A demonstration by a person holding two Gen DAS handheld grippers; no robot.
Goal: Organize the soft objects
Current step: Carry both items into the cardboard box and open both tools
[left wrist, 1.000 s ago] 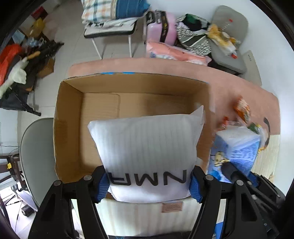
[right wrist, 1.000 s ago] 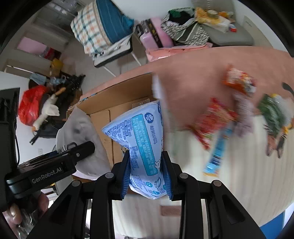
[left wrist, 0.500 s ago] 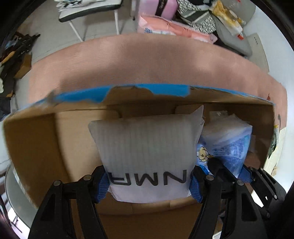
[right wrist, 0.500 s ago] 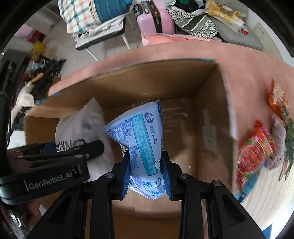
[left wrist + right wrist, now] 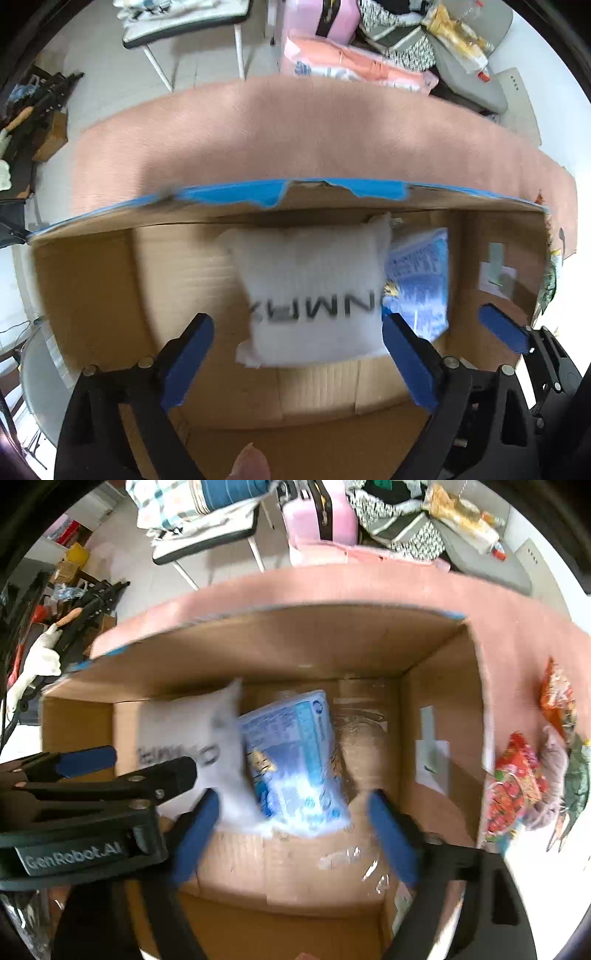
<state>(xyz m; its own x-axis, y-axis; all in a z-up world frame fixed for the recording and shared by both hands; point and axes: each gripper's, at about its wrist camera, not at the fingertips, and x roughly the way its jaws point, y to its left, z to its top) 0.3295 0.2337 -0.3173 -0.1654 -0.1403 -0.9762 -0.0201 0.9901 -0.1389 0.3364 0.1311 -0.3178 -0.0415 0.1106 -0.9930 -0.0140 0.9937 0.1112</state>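
An open cardboard box [image 5: 332,192] with blue tape on its rim fills both views. Inside it a white soft pack with black letters [image 5: 314,291] sits beside a blue-printed soft pack [image 5: 421,280]. My left gripper [image 5: 295,325] hangs over the white pack with its jaws opening, and the pads are clear of the pack. My right gripper [image 5: 293,801] points down over the blue pack [image 5: 291,760], jaws opening, not touching it. In the right wrist view the white pack [image 5: 184,731] lies left of the blue one, partly behind the left gripper [image 5: 151,761].
Several bright snack packets [image 5: 517,786] lie on the pink-covered table [image 5: 517,605] to the right of the box. Behind the table stand a chair [image 5: 207,542], a pink suitcase [image 5: 317,517] and piled clothes. A fingertip [image 5: 251,461] shows at the bottom edge.
Both grippers came down into the box. Each then opened and let go of its pack, so the white pack and the blue pack now sit free inside the box.
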